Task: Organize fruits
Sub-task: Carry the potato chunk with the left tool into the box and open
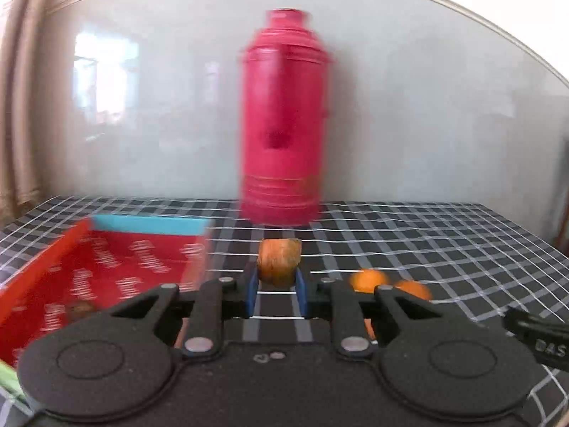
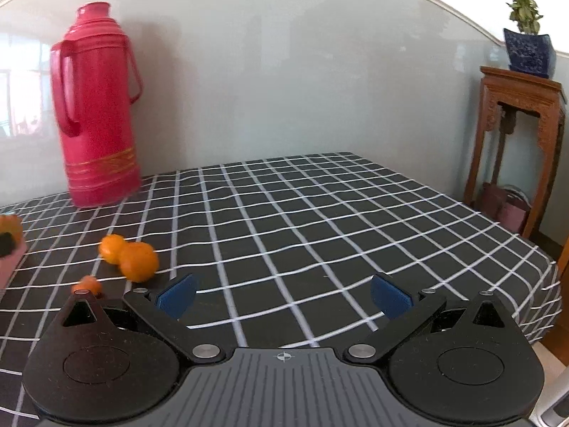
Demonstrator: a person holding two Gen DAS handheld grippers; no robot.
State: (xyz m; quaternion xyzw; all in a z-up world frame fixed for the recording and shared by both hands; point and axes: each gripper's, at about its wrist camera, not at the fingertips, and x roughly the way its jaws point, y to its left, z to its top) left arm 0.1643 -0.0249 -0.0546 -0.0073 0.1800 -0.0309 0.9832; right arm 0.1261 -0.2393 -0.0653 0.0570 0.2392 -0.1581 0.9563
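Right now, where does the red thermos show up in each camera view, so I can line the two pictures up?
Left wrist view: the red thermos stands upper centre, blurred, at the back of the checkered tablecloth.
Right wrist view: the thermos stands upper left, its handles showing.
Shared landmark: the two oranges touching each other on the cloth.

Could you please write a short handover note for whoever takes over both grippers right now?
Left gripper: shut on a brownish-orange fruit, held above the checked tablecloth, just right of the red box.
Right gripper: open, empty.
Two oranges lie touching on the cloth, near the red thermos; a smaller orange piece sits nearer.
Done: one fruit picked up.
Left: probably box it, then the rest.
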